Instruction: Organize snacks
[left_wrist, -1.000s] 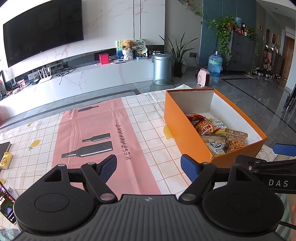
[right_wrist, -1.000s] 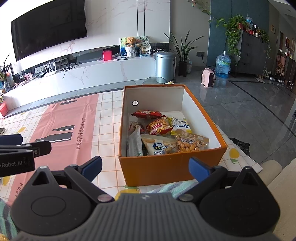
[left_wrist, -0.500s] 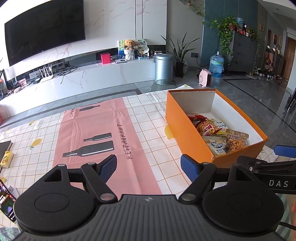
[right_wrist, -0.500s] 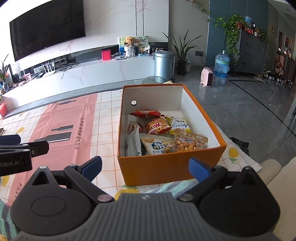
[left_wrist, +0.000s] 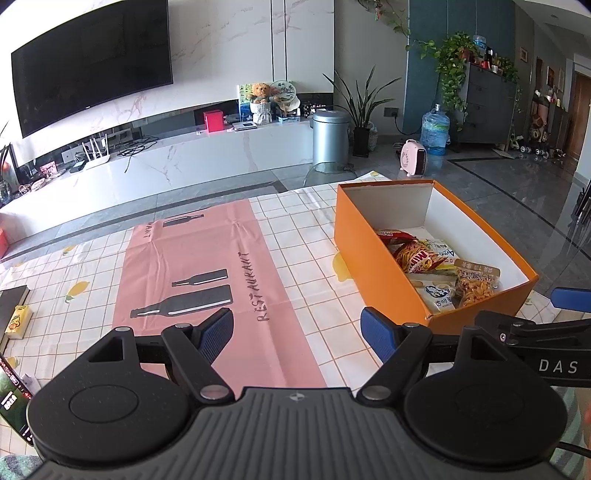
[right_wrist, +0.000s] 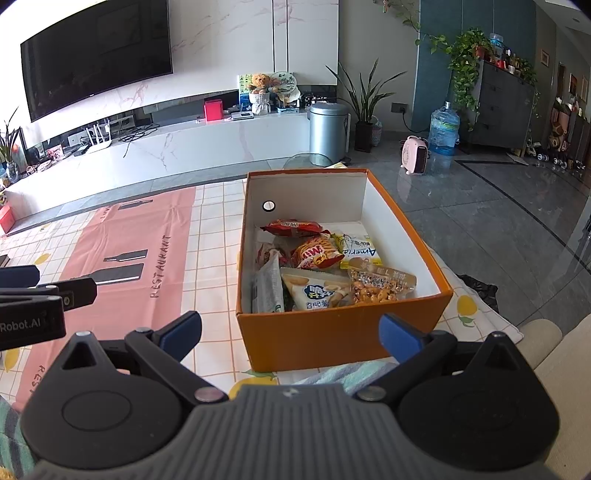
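Snacks (right_wrist: 325, 271) are seen piled inside the orange box (right_wrist: 343, 334), toward its near end. The box is set on the checked tablecloth (left_wrist: 295, 221), to the right of the pink mat (left_wrist: 207, 280) with bottles drawn on it. In the pile, a red bag (right_wrist: 291, 227) is laid farthest back, a yellow and white bag (right_wrist: 356, 251) is placed to the right, and a clear pack of nuts (right_wrist: 380, 286) is laid at the front beside a white bag (right_wrist: 317, 293). The left gripper (left_wrist: 297, 330) is held wide open over the mat, with nothing between its blue pads. The right gripper (right_wrist: 290, 330) is held wide open too, just in front of the box, and nothing is gripped by it.
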